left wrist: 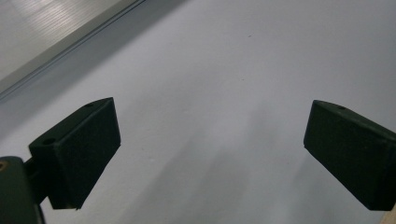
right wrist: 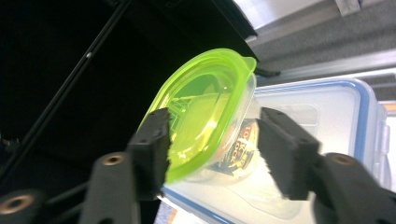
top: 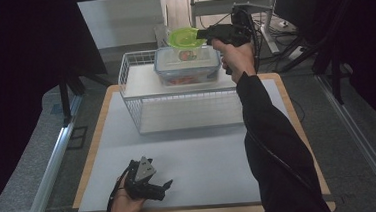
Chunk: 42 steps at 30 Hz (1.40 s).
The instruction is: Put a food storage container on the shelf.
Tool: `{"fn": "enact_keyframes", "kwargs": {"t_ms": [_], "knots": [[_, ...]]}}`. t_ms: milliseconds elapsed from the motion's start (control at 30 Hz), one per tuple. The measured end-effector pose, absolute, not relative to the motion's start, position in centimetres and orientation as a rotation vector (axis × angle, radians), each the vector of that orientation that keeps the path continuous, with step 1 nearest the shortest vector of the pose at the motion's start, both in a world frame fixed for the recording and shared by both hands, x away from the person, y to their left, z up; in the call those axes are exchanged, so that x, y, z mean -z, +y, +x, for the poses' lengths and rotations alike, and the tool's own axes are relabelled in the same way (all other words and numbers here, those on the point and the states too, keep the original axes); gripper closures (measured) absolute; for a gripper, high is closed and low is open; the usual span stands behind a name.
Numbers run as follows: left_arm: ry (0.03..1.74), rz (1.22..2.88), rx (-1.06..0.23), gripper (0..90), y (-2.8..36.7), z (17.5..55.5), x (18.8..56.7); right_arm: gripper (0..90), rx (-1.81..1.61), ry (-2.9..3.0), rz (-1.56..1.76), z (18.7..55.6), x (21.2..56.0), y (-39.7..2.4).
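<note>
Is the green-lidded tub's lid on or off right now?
On: the green lid sits seated over the clear tub rim.

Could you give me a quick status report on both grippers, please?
Right gripper shut on green-lidded tub, above blue-rimmed container on wire rack. Left gripper open, empty, over white tabletop. Nothing in the way.

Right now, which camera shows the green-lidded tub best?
The right gripper view: the green-lidded tub sits large between that gripper's jaws, above the blue-rimmed container. The high view shows it small; the left gripper view faces the table.

lime-green tub lid (right wrist: 205, 107), blue-trimmed clear container (top: 187, 66), white wire basket (top: 139, 89), black jaws
</note>
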<state>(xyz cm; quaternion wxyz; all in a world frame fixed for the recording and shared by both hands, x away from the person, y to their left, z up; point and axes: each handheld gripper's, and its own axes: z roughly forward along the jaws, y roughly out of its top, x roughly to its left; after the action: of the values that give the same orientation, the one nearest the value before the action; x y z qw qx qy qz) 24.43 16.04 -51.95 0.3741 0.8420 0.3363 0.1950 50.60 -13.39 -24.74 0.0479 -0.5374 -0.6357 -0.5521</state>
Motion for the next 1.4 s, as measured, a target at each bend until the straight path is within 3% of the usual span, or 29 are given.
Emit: {"fn": "enact_keyframes", "kwargs": {"t_ms": [400, 1400], "knots": [[0.856, 2.141, -0.523, 3.9, 16.1, 24.3, 51.7, 23.1, 1.755, -2.188, -1.455, 47.0, 25.9, -15.7], [0.851, 2.135, -0.508, 4.0, 16.0, 24.3, 51.8, 13.5, 1.743, -2.622, -1.198, 37.6, 33.9, -17.9]]}}
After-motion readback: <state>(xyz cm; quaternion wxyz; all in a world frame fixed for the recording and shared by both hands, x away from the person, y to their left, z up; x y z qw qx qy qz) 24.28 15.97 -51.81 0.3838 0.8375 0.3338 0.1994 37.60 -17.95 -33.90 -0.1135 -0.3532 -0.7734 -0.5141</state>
